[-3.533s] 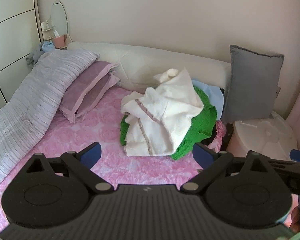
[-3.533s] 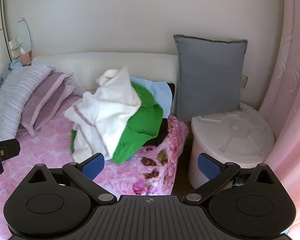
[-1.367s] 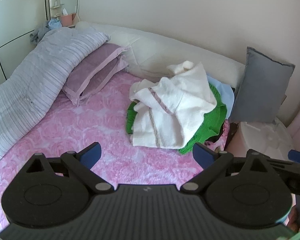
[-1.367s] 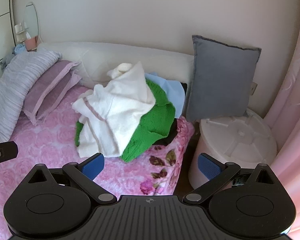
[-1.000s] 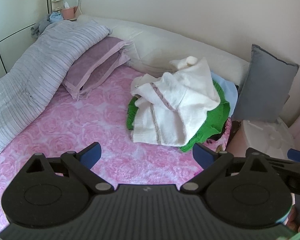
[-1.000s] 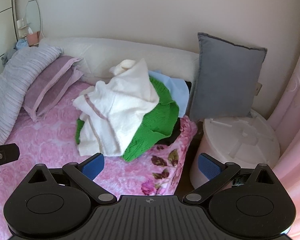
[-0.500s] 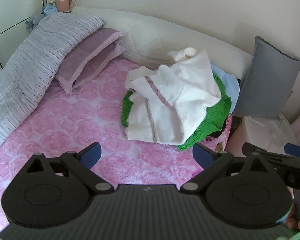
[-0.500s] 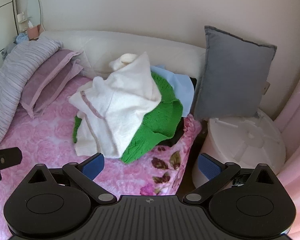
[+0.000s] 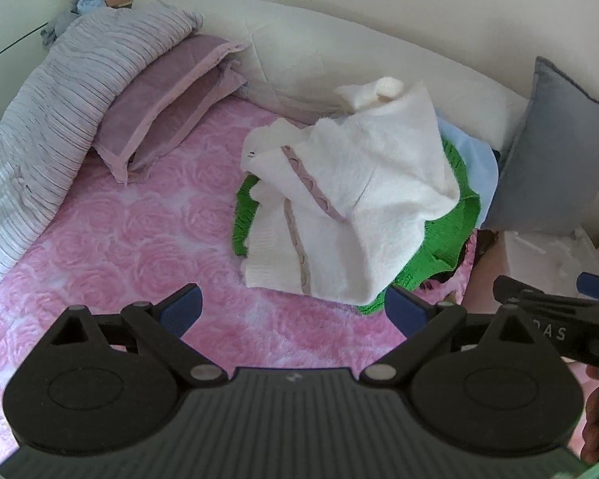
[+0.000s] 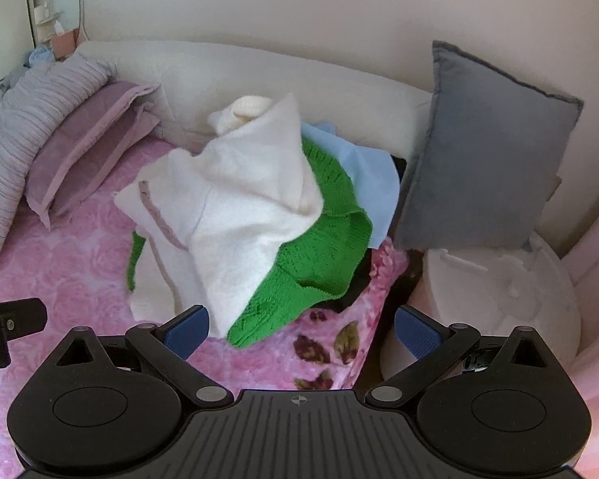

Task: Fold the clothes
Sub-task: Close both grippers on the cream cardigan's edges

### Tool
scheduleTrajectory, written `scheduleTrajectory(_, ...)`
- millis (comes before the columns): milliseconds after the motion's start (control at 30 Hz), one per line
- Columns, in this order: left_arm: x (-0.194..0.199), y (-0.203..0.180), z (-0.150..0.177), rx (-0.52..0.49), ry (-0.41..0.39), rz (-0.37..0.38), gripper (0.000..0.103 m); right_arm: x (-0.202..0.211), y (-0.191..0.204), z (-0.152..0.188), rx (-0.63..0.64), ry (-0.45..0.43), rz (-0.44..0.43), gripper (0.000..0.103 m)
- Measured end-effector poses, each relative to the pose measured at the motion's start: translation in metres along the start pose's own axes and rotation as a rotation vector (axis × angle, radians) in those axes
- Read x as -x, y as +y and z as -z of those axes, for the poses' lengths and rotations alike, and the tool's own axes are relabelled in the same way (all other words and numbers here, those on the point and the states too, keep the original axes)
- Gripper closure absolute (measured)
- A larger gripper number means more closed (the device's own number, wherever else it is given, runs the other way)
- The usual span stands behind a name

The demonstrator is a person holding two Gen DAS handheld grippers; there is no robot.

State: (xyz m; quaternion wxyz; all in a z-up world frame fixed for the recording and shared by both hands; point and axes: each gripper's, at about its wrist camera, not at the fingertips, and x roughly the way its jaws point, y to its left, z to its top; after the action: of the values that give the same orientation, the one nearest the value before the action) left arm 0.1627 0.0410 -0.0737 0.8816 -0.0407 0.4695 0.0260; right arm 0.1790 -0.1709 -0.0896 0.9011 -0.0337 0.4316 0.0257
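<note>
A heap of clothes lies on the pink bedspread (image 9: 131,239) near the bed's right edge. On top is a white fluffy garment with mauve trim (image 9: 359,199), also in the right wrist view (image 10: 239,199). Under it lie a green knit (image 9: 447,235) (image 10: 323,239), a light blue piece (image 10: 363,175) and something black. My left gripper (image 9: 291,309) is open and empty, just short of the heap's near edge. My right gripper (image 10: 301,331) is open and empty, over the green knit's near corner at the bed's right edge.
A grey cushion (image 10: 487,151) leans by the white headboard (image 9: 339,60). A white round tub (image 10: 499,291) stands right of the bed, with a pink curtain (image 10: 595,319) beyond. Mauve pillows (image 9: 167,95) and a striped grey duvet (image 9: 48,119) lie at the left.
Both grippers have moved closer to the heap and tilted down towards it. Jaws stay open. The clothes have not moved.
</note>
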Motion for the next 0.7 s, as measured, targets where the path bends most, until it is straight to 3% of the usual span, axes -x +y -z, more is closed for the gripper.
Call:
scheduleTrajectory(333,-0.046,-0.003,-0.027,0.043,0.031,0.006,0.009,-0.048,-0.011,-0.027,0.017,0.054,-0.035,0.001)
scheduleTrajectory(700,-0.095,-0.001,-0.063,0.081,0.036,0.047,0.011,-0.096,-0.029,-0.066,-0.04,0.021,-0.1,0.001)
